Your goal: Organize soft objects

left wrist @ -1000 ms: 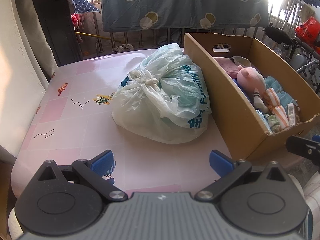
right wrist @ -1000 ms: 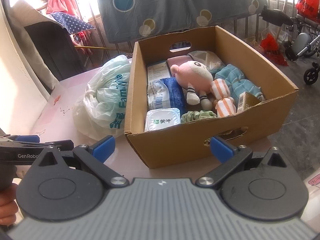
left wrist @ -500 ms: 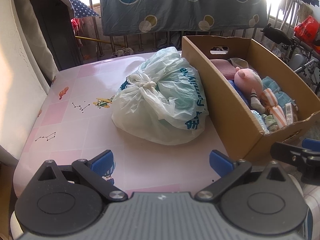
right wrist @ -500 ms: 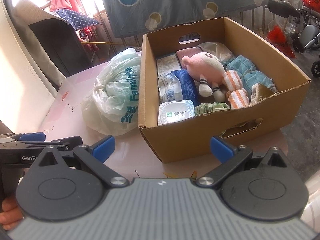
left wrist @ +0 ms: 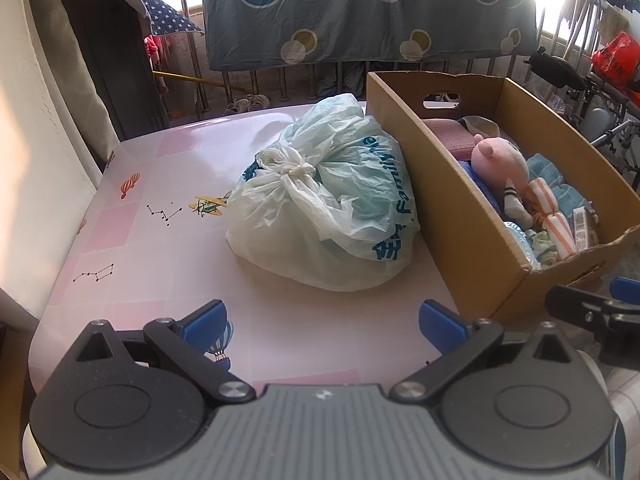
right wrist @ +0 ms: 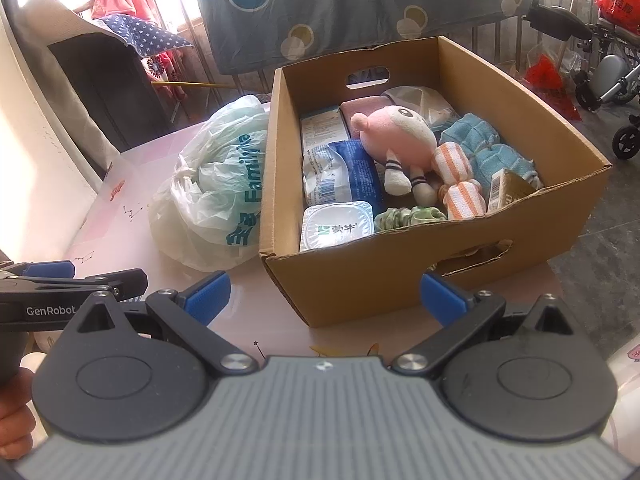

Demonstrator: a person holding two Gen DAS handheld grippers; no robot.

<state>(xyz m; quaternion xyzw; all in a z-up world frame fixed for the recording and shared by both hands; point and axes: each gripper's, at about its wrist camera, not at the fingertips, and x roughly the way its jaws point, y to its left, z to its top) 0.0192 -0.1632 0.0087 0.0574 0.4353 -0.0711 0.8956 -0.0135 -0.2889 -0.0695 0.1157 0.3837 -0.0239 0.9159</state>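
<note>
Both the left gripper and the right gripper hang spread wide and empty above the near edge of the pink counter. On it a knotted plastic bag lies touching the left wall of an open cardboard box. Inside the box a pink plush doll lies near the middle, with blue towels and orange-striped cloth rolls to its right, a green scrunchie near the front wall, and a yogurt cup beside it.
</note>
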